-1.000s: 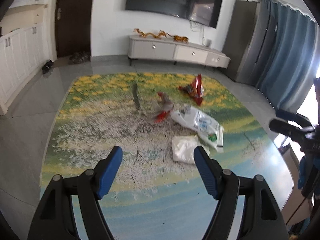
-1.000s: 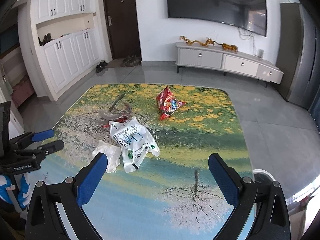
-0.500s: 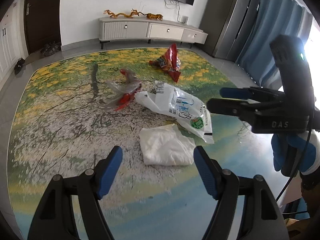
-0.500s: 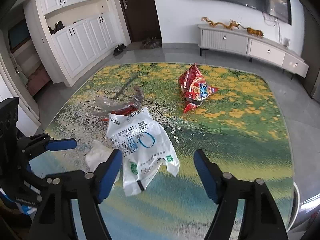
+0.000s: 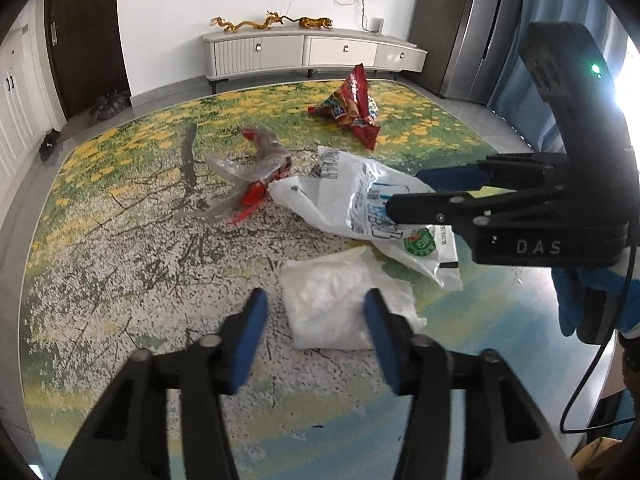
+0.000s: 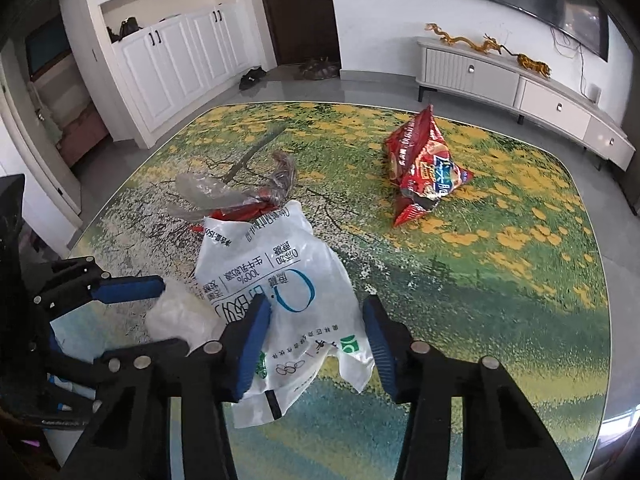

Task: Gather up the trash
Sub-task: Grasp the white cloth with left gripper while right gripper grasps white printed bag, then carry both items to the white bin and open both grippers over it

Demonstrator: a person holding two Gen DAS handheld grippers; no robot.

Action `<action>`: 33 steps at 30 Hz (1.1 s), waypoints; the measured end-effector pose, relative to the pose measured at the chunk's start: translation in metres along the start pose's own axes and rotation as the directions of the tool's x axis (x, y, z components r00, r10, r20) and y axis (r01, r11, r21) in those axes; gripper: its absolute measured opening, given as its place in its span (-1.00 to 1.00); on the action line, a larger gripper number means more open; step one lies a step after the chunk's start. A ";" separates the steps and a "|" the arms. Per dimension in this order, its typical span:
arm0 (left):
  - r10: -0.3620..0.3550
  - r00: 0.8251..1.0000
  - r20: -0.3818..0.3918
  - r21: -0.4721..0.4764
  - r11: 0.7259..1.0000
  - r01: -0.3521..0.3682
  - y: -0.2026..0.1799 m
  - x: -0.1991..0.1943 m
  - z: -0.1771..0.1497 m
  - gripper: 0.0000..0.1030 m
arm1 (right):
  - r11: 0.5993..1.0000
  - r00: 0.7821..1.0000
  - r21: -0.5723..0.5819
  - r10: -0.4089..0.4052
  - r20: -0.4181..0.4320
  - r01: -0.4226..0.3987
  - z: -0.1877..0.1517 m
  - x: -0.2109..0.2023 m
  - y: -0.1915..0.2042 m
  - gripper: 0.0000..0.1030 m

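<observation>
The left gripper (image 5: 314, 334) has its blue fingers apart, with the crumpled white plastic wrapper (image 5: 340, 300) lying between them on the rug. The right gripper (image 6: 316, 344) is apart too, over the big white printed plastic bag (image 6: 276, 280).

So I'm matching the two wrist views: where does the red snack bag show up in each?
Left wrist: the red snack bag stands upper centre, beyond the white printed bag.
Right wrist: the red snack bag is upper right, right of the white printed bag.
Shared landmark: the TV cabinet behind it.
</observation>
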State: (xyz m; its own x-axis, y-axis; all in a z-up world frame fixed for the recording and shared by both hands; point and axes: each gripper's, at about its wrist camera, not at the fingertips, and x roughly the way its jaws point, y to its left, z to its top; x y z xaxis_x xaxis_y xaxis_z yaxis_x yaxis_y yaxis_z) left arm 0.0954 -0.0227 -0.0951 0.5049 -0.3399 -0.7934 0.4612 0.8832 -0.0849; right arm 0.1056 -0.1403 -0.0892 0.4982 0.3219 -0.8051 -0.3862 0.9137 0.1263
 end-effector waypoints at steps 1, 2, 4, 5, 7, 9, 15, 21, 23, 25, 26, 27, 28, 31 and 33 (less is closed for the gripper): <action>0.003 1.000 0.003 0.000 1.000 -0.003 0.000 0.000 0.000 -0.29 | 1.000 1.000 -0.006 0.002 -0.001 -0.002 0.000 0.000 0.001 -0.21; 0.007 1.000 0.005 0.000 1.000 -0.007 0.000 0.000 0.000 -0.38 | 1.000 1.000 -0.011 0.001 -0.002 -0.001 0.000 0.001 0.002 -0.24; 0.009 1.000 0.009 0.007 1.000 -0.009 -0.001 0.000 0.000 -0.48 | 1.000 1.000 -0.014 0.006 -0.008 -0.006 -0.001 0.003 0.004 -0.30; 0.009 1.000 0.010 0.009 1.000 -0.009 -0.001 0.000 -0.001 -0.61 | 1.000 1.000 -0.014 0.006 -0.008 -0.006 -0.003 0.004 0.004 -0.36; 0.007 1.000 0.017 0.010 1.000 -0.007 -0.003 -0.001 -0.001 -0.74 | 1.000 1.000 -0.019 0.007 -0.003 -0.007 -0.005 0.003 0.006 -0.46; 0.009 1.000 0.024 0.005 1.000 -0.009 -0.002 -0.003 -0.002 -0.78 | 0.999 1.000 -0.027 0.020 0.000 -0.020 -0.008 0.000 0.009 -0.69; 0.013 0.998 0.055 -0.031 0.999 -0.011 0.000 -0.021 -0.005 -0.79 | 0.999 0.998 0.022 0.041 0.041 -0.042 -0.020 -0.022 0.003 -0.74; 0.019 0.995 0.102 -0.056 0.998 -0.013 -0.001 -0.049 -0.005 -0.80 | 0.997 0.992 0.060 0.042 0.118 -0.049 -0.027 -0.062 -0.002 -0.74; 0.022 0.993 0.118 -0.058 0.998 -0.015 -0.002 -0.058 -0.004 -0.80 | 0.997 0.988 0.057 0.034 0.149 -0.043 -0.027 -0.079 0.000 -0.74; 0.027 0.991 0.132 -0.055 0.998 -0.020 -0.004 -0.068 -0.002 -0.80 | 0.998 0.984 0.054 0.027 0.176 -0.037 -0.029 -0.094 0.001 -0.74; 0.030 0.990 0.139 -0.053 0.998 -0.023 -0.005 -0.072 -0.001 -0.80 | 0.998 0.982 0.056 0.024 0.189 -0.036 -0.029 -0.101 0.000 -0.74; 0.032 0.988 0.148 -0.050 0.998 -0.025 -0.007 -0.077 0.001 -0.80 | 0.998 0.978 0.060 0.020 0.206 -0.033 -0.030 -0.110 -0.001 -0.74; 0.032 0.988 0.153 -0.048 0.999 -0.025 -0.008 -0.081 0.002 -0.80 | 0.998 0.975 0.064 0.014 0.222 -0.029 -0.031 -0.118 -0.003 -0.74; 0.030 0.986 0.165 -0.044 0.999 -0.023 -0.013 -0.089 0.008 -0.80 | 0.996 0.965 0.084 -0.008 0.263 -0.014 -0.037 -0.144 -0.013 -0.74; 0.025 0.985 0.172 -0.034 0.999 -0.019 -0.019 -0.093 0.014 -0.80 | 0.995 0.957 0.104 -0.034 0.289 0.004 -0.042 -0.161 -0.023 -0.74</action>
State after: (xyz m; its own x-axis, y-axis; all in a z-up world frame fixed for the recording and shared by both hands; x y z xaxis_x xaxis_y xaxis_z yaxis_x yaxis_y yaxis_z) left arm 0.0499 -0.0128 -0.0117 0.6340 -0.3686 -0.6798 0.4263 0.9000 -0.0904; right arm 0.0015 -0.2232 0.0126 0.7140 0.3487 -0.6071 -0.3014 0.9358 0.1829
